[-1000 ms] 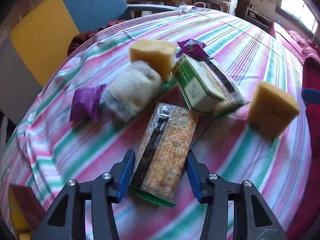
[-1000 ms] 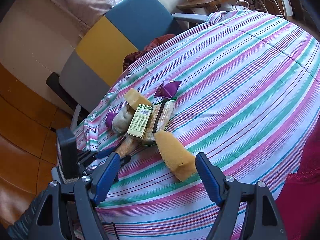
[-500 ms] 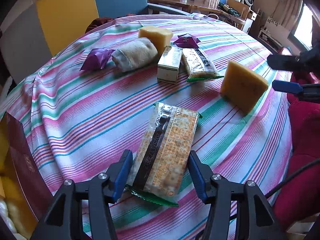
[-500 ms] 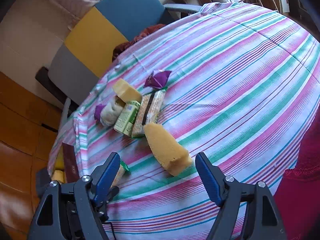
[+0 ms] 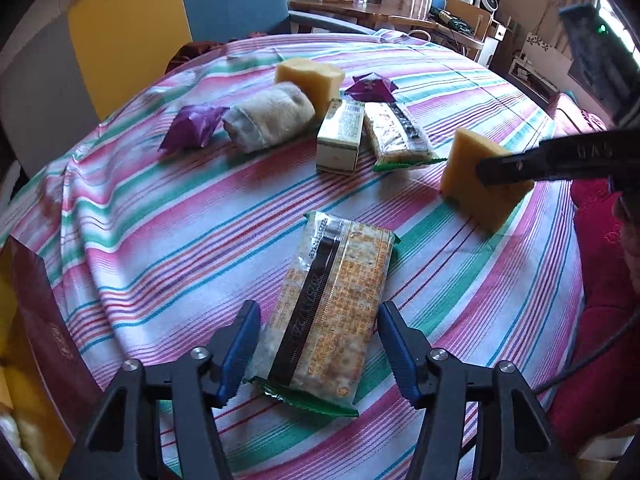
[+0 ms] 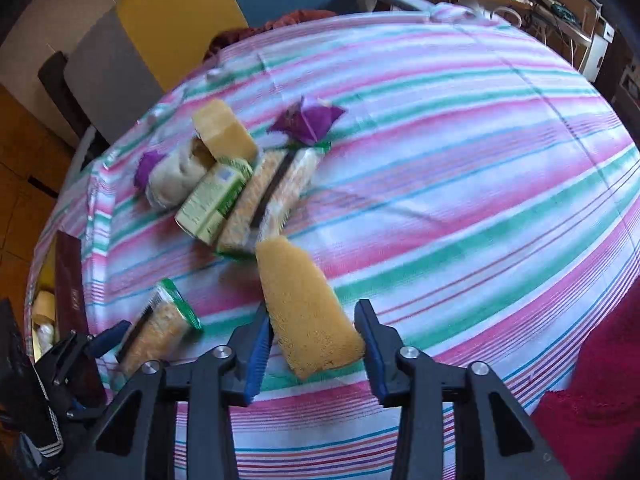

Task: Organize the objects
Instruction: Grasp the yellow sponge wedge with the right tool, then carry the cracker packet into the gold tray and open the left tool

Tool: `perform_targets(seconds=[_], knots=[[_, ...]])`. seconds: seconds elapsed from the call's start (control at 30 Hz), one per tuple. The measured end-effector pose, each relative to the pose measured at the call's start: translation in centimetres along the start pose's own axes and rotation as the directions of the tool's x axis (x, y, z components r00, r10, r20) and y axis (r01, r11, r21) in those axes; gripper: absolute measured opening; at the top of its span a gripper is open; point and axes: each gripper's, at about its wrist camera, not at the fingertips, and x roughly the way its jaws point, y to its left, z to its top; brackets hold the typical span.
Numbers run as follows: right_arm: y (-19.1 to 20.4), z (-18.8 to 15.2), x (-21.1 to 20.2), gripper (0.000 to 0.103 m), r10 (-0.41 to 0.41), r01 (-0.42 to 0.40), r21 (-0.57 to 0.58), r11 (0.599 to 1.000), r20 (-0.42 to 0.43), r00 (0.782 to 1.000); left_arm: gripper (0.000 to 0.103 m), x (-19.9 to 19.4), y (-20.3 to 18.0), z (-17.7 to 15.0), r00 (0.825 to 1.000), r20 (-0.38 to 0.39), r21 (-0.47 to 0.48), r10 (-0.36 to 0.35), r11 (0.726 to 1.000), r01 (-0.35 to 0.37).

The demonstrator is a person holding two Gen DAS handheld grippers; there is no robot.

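My left gripper (image 5: 319, 336) is shut on a cracker packet (image 5: 332, 312) and holds it above the striped tablecloth (image 5: 200, 216); the packet also shows in the right wrist view (image 6: 156, 330). My right gripper (image 6: 314, 338) is around a yellow sponge (image 6: 306, 312), its left pad touching, the right just apart. The sponge also shows in the left wrist view (image 5: 482, 188). Further back lie a second sponge (image 5: 310, 80), a rolled cloth (image 5: 270, 120), a green carton (image 5: 340, 136), another cracker packet (image 5: 396, 132) and two purple pouches (image 5: 194, 126).
A dark red box (image 5: 44, 320) with yellowish things inside stands at the table's left edge. A chair with yellow, blue and grey panels (image 5: 128, 28) stands behind the table. Red fabric (image 5: 596, 280) lies at the right. A wooden desk with clutter (image 5: 380, 8) is at the back.
My left gripper has pulled back toward the table's near edge with the cracker packet. My right gripper has moved in around the yellow sponge and narrowed its jaws.
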Motion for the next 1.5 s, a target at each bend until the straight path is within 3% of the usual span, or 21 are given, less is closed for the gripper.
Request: perform_targets(seconds=[0.1,0.33,0.5,0.67,0.8,1.03,1.17,1.4,1.5], knots=[[0.0,0.0,0.0,0.036,-0.014,0.014,-0.006,1.000,0.016,1.000,0.051,-0.1,0.0,-0.2,1.000,0.024,-0.015,0.006,1.000,-0.005],[-0.2,0.0,-0.5,0.035,-0.010,0.010,-0.001,1.000,0.053,0.999,0.049,-1.6,0.4,-1.2,0.998,0.068,-0.099,-0.008,0.995,0.015],[0.0,0.1,-0.8,0.035,0.004,-0.004,-0.002,1.000,0.082,0.997,0.049,-5.2,1.2,-2.0,0.990,0.139,-0.149,-0.009,0.988,0.030],[0.3,0.0,-1.3,0.034,0.023,-0.022,-0.011,1.000,0.110,0.994,0.049,-10.4,5.1,-3.4,0.973,0.227,-0.281,0.032,0.959,0.034],[0.3,0.0,-1.6,0.034,0.030,-0.028,-0.012,1.000,0.126,0.992,0.049,-13.6,11.1,-5.5,0.966,0.224,-0.441,0.128,0.897,-0.016],[0.4,-0.2,-1.8,0.034,0.043,-0.040,-0.019,0.999,0.146,0.988,0.049,-14.5,23.1,-10.2,0.954,0.065,-0.691,0.292,0.703,-0.168],[0.4,-0.2,-1.9,0.034,0.045,-0.043,-0.017,0.999,0.152,0.987,0.049,-12.9,27.5,-12.0,0.957,-0.028,-0.762,0.288,0.614,-0.207],[0.4,-0.2,-1.8,0.034,0.044,-0.042,-0.019,0.999,0.149,0.988,0.049,-10.8,29.2,-11.9,0.946,-0.095,-0.763,0.310,0.588,-0.269],[0.4,-0.2,-1.8,0.034,0.045,-0.042,-0.019,0.999,0.149,0.988,0.049,-9.7,30.1,-11.3,0.944,-0.127,-0.776,0.306,0.562,-0.286]])
